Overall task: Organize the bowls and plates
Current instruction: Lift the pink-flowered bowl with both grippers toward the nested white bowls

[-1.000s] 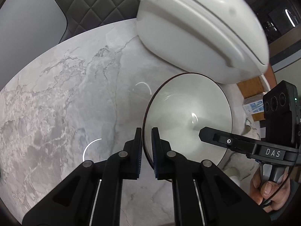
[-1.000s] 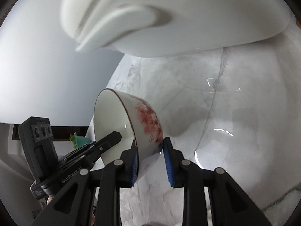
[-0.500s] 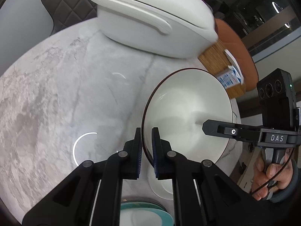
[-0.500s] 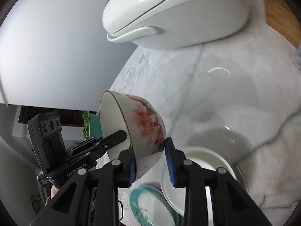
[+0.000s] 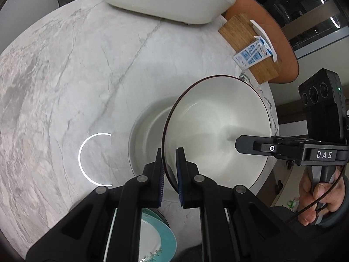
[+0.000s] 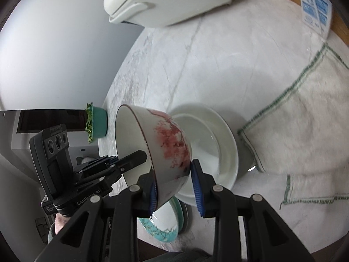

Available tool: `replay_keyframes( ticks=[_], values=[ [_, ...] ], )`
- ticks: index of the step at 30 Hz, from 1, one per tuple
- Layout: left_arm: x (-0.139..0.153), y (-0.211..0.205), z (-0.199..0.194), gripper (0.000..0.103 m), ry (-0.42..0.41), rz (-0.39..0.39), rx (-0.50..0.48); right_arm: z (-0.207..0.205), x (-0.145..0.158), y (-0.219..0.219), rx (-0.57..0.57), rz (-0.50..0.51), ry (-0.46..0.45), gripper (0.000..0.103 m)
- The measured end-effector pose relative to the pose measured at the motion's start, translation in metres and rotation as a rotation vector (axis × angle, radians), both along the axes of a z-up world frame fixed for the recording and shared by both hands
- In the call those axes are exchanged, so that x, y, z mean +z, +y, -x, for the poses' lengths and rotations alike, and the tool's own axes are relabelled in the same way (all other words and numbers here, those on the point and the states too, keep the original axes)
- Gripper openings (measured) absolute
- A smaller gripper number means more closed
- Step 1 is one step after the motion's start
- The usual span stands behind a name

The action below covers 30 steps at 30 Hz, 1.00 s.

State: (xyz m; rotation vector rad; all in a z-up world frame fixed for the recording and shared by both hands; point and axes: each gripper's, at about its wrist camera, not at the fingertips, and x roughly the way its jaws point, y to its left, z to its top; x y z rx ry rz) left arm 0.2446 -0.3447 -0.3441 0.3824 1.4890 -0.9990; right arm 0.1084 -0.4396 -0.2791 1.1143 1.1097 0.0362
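Two grippers are sharing one red-flowered bowl (image 6: pixel 165 148) — the left gripper (image 5: pixel 169 174) pinching its rim, the right gripper (image 6: pixel 174 187) clamping its wall — tilted above the white deep plate (image 6: pixel 218 148). Beside it a teal-rimmed plate (image 5: pixel 161 240) is waiting; stacking looks barely begun.

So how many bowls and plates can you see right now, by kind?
Bowls: 1, the red-patterned bowl held in both claws.
White plates: 1, the deep white plate on the table.
Teal-rimmed plates: 1, the teal-rimmed plate.
Total: 3
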Motion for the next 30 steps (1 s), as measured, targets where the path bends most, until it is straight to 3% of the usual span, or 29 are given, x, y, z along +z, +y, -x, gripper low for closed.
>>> replay_keyframes(
  ticks=[7, 20, 30],
  values=[
    [-0.020, 0.004, 0.018, 0.008, 0.010, -0.047, 0.012, 0.020, -0.009, -0.001, 0.025, -0.008, 0.025, 0.031],
    [-0.044, -0.005, 0.022, 0.010, 0.006, -0.104, 0.008, 0.013, -0.028, -0.005, 0.042, 0.012, 0.048, 0.031],
    [-0.054, -0.006, 0.026, 0.010, 0.009, -0.121, 0.021, -0.010, -0.015, 0.011, 0.205, 0.233, 0.064, 0.027]
  ],
)
